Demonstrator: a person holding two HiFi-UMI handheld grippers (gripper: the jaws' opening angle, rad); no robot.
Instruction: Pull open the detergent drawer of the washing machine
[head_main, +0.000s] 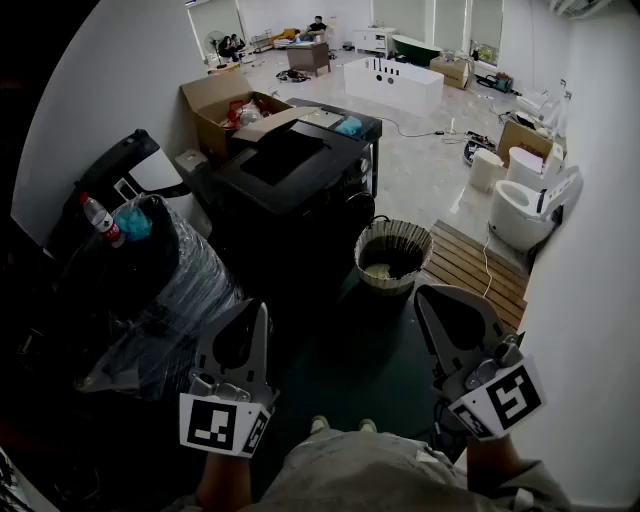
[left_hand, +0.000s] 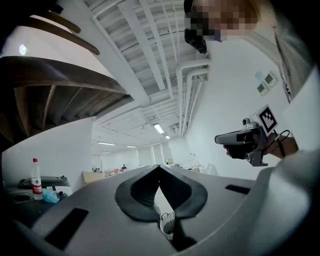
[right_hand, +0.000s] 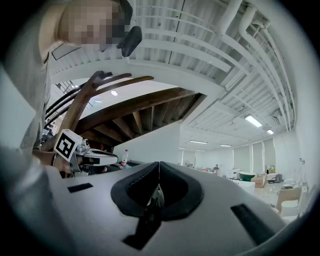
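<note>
Open pale floor (head_main: 420, 175) runs from 12 to 1 o'clock, hemmed by the white wall (head_main: 590, 300) at 3 o'clock. One dark washing machine (head_main: 295, 175) stands at 11 o'clock, well apart from both grippers; its detergent drawer cannot be picked out. One plastic-wrapped bundle (head_main: 175, 290) crowds 10 o'clock. Two toilets (head_main: 525, 212) sit at 2 o'clock. One wicker basket (head_main: 390, 285) stands at 12, beside the machine's corner. The left gripper (head_main: 262, 306) and right gripper (head_main: 420, 292) each have their jaws pressed together on nothing. One bottle (head_main: 102, 220) stands at 10.

A basket (head_main: 393, 255) stands on the floor (head_main: 420, 180), right of a machine (head_main: 290, 170); a toilet (head_main: 525, 210) lies farther right.
</note>
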